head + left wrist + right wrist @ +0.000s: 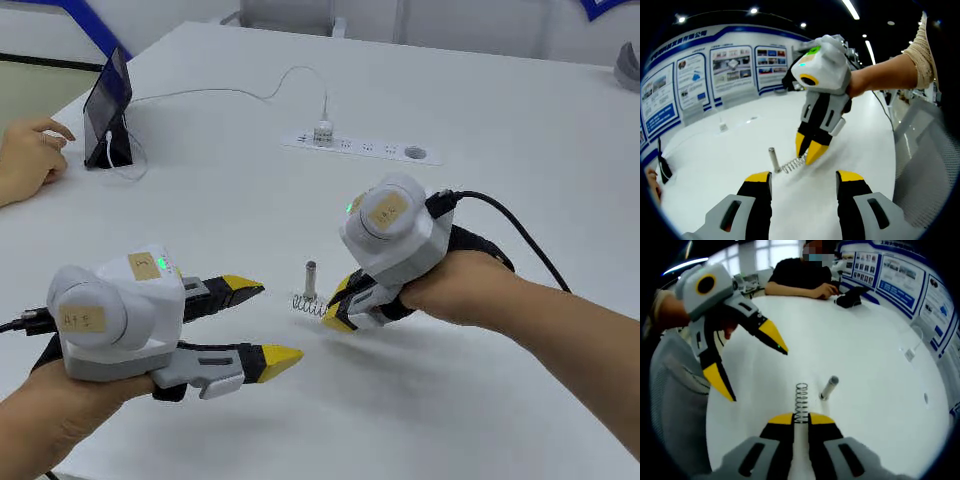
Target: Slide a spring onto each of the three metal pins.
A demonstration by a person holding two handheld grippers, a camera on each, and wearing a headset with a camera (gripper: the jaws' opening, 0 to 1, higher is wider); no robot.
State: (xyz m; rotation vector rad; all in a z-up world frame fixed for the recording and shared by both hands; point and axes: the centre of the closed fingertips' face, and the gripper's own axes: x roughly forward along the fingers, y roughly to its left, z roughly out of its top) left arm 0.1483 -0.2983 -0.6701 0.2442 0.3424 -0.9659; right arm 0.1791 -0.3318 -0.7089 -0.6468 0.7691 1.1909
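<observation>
One metal pin (310, 278) stands upright on the white table (300, 190). A spring (309, 305) lies nearly flat beside the pin's base, and my right gripper (338, 313) is shut on its end. The right gripper view shows the spring (800, 402) sticking out from between the yellow tips, with the pin (828, 387) just to its right. My left gripper (262, 322) hovers open and empty to the left of the pin. In the left gripper view the pin (774, 159) and spring (792, 164) sit ahead of its jaws.
A power strip (360, 146) with a plugged-in white cable lies at the table's middle back. A phone on a stand (108, 106) is at the far left, with a person's hand (28, 155) beside it. Another person sits across the table (800, 275).
</observation>
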